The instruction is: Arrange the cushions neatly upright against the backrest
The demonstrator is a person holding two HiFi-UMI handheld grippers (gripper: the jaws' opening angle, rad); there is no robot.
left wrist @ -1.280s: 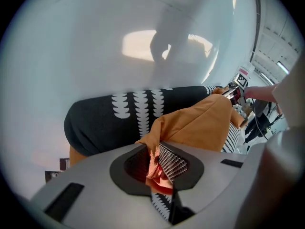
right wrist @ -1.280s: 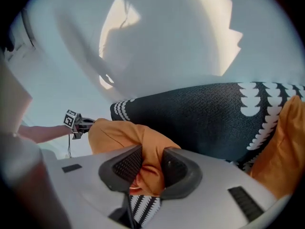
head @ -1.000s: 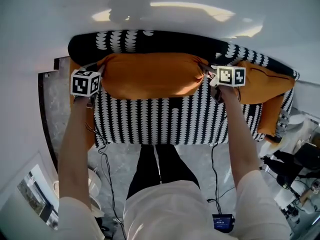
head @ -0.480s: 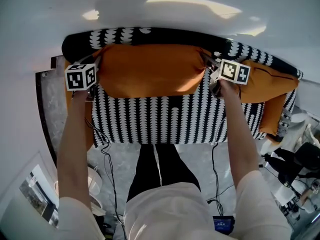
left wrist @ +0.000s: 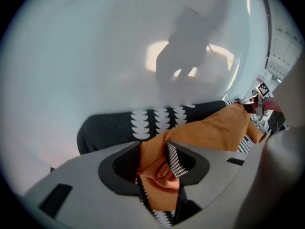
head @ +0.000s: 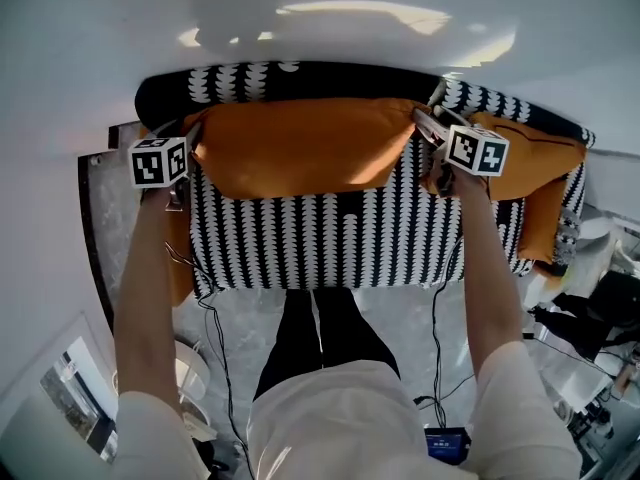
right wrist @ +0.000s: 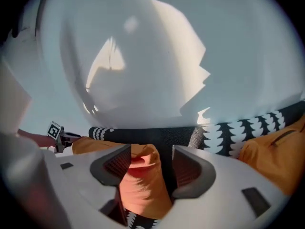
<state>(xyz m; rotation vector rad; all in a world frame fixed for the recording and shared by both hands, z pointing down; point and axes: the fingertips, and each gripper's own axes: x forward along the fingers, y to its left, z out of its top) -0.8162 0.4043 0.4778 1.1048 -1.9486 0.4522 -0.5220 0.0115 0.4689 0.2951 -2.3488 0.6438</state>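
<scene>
Since a second ago, jaws were opened: left gripper (left wrist: 155, 163) half-wide, right gripper (right wrist: 145, 168) wide, long cushion (head: 300, 148) corners loose between. Release was judged under way; side cushion (head: 530, 163) was left for uprighting next.

Fig. 1. From my remote station I see a plain white wall (head: 80, 58) rising behind a black-and-white patterned sofa (head: 320, 238). Bright patches of light (head: 360, 10) fall across the wall. The floor (head: 110, 208) is veined grey stone, and thin black cables (head: 218, 353) trail over it.
</scene>
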